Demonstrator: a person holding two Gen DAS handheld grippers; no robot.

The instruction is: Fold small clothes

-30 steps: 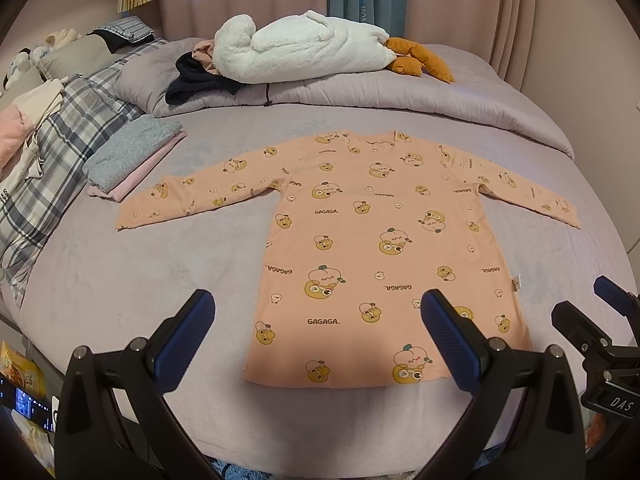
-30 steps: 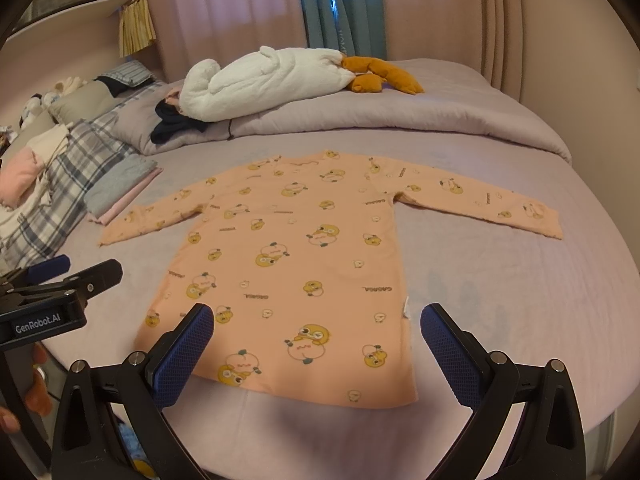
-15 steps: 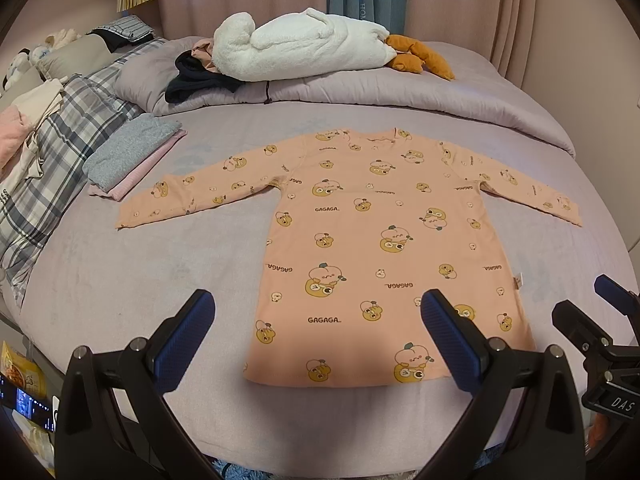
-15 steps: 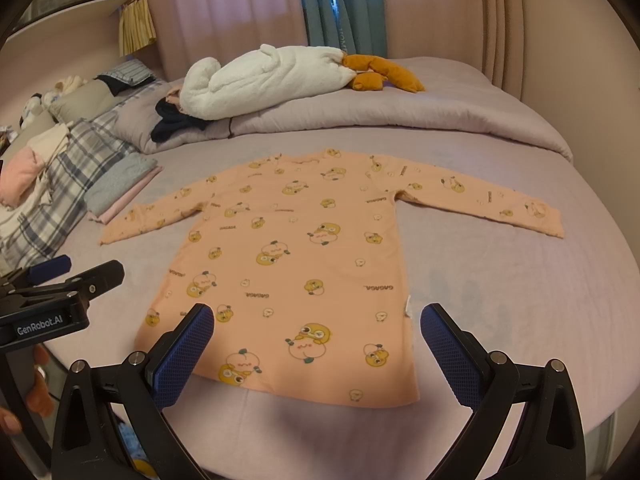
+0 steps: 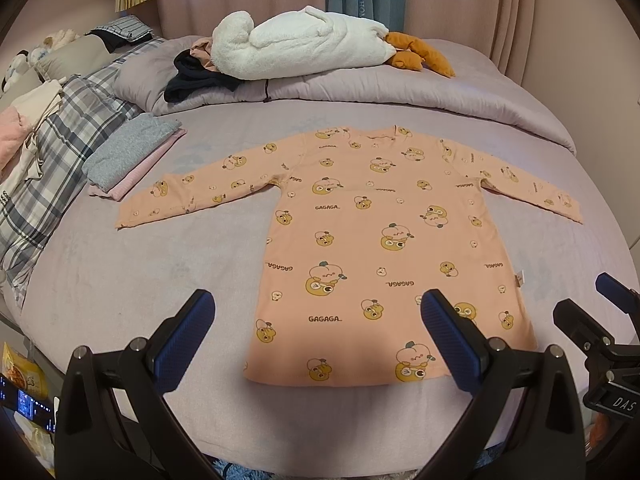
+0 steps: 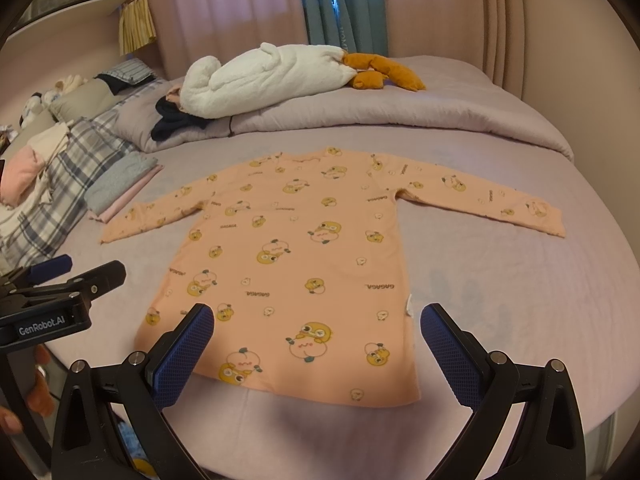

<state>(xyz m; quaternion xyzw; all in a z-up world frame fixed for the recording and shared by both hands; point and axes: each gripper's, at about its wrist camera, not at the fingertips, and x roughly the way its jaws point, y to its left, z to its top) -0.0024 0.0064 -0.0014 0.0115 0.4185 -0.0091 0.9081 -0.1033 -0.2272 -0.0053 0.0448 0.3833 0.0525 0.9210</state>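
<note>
A peach long-sleeved child's top (image 5: 384, 248) with cartoon prints lies flat on the lilac bed, both sleeves spread out; it also shows in the right wrist view (image 6: 296, 256). My left gripper (image 5: 318, 340) is open and empty, hovering near the bed's front edge over the hem's left part. My right gripper (image 6: 318, 340) is open and empty, hovering over the hem's right part. Each gripper shows at the edge of the other's view: the right one (image 5: 600, 320), the left one (image 6: 68, 280).
A folded grey and pink stack (image 5: 128, 156) lies left of the left sleeve. A plaid blanket (image 5: 52, 160) and loose clothes lie further left. A white plush with orange feet (image 5: 304, 48) and dark clothes rest on the rolled duvet (image 5: 400, 92) behind.
Both views have shifted very slightly; the top sits a touch lower and nearer in frame. Both grippers stay open and the top has not moved.
</note>
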